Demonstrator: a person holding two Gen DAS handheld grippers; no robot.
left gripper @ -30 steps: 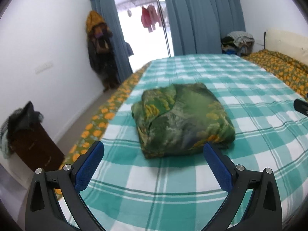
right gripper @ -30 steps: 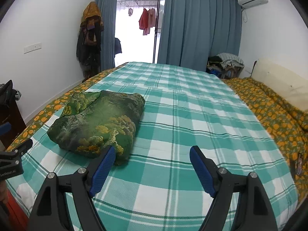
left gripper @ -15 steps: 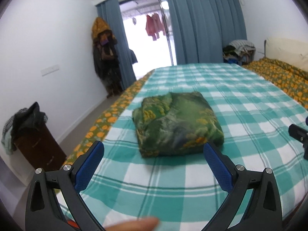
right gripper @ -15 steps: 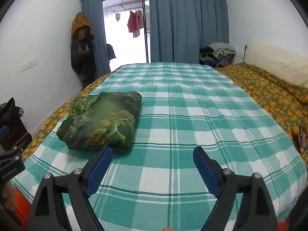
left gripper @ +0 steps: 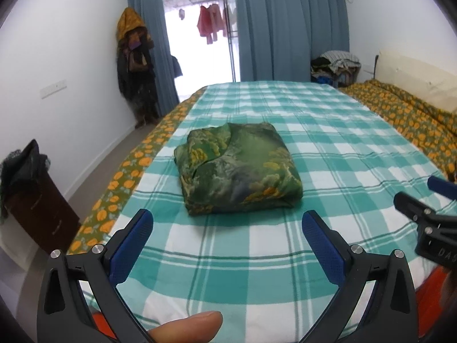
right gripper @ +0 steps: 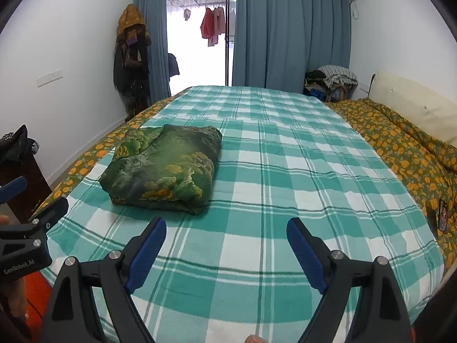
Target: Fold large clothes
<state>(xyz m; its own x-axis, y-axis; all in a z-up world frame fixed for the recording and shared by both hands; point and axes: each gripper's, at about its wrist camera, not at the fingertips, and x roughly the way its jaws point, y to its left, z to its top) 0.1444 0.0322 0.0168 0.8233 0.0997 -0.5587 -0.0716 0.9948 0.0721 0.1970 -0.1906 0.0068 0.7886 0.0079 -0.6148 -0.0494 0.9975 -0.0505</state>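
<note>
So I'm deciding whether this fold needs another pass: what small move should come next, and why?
Probably none on the cloth: keep both tongs clear of it. The green patterned garment lies as a compact folded bundle on the checked bedspread. The left tongs and right tongs are open and empty, short of the bundle. Its near edge bulges a little, so a light press there is optional.

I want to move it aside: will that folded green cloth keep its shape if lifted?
Probably not: the folded green cloth looks soft and puffy, so its layers would likely sag or unfold. Its sheen suggests slippery fabric. It should slide, not roll, across the checked bedspread.
</note>
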